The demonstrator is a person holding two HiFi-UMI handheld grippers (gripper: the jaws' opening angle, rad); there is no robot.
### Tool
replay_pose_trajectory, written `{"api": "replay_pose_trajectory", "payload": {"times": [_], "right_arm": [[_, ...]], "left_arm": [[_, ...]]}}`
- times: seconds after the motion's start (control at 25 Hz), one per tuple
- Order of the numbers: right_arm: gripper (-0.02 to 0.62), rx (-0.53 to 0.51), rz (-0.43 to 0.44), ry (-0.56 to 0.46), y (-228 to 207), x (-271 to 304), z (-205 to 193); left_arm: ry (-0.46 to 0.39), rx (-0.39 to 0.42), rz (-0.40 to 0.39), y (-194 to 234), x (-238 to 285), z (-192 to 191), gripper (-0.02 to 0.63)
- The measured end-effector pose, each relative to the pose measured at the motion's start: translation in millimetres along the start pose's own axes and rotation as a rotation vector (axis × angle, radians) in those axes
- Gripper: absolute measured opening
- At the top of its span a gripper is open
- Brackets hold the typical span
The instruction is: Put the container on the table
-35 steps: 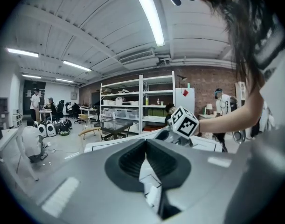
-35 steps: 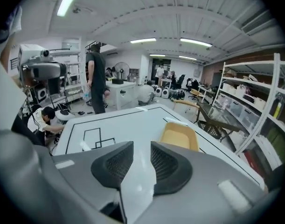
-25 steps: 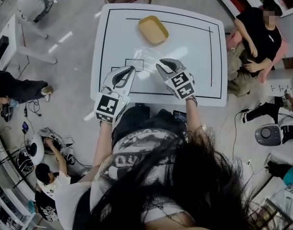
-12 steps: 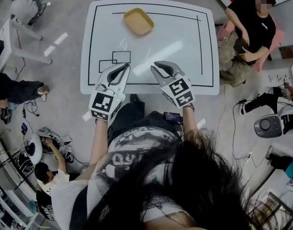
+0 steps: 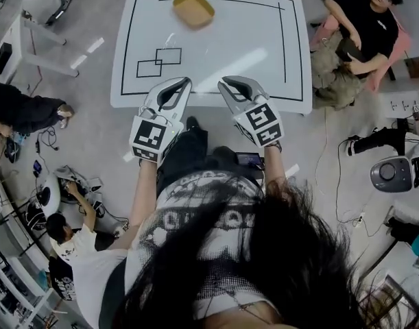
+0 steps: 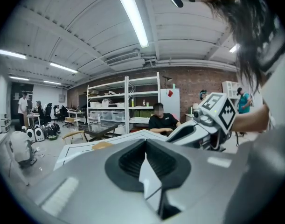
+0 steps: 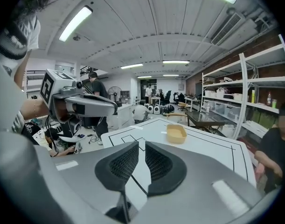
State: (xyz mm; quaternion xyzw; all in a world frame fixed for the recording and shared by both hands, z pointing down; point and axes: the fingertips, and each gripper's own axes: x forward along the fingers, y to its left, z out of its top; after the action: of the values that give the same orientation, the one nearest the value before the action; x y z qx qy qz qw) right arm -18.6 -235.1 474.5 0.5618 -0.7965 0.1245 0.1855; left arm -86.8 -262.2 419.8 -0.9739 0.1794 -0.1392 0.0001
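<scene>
R gripper [image 5: 231, 85], jaws just closing to a narrow gap, & L gripper [image 5: 176, 85], shut, both empty at near edge of table [image 5: 250, 46]; yellow container [image 5: 193, 9] sits far side, so task prob. done.

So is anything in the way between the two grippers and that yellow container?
Nothing visible. Only bare white table with black lines lies between the left gripper, the right gripper and the yellow container. The right jaws have just been closing on nothing.

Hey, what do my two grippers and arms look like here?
The left gripper and right gripper are light grey shells with tapered jaws and black ribbed pads. Each carries a white cube printed with black square markers. The shirt is black-and-white print, short-sleeved.
</scene>
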Motion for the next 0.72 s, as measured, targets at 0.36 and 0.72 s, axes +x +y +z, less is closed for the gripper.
{"api": "replay_pose_trajectory", "payload": {"times": [0.36, 0.72], "right_arm": [[0.034, 0.015, 0.009, -0.057, 30, -70, -16], [0.003, 0.055, -0.036, -0.149, 43, -122, -21]], "left_arm": [[0.001, 0.02, 0.016, -68, -32, 3, 0.0], [-0.005, 0.024, 0.049, -108, -61, 1, 0.0]]}}
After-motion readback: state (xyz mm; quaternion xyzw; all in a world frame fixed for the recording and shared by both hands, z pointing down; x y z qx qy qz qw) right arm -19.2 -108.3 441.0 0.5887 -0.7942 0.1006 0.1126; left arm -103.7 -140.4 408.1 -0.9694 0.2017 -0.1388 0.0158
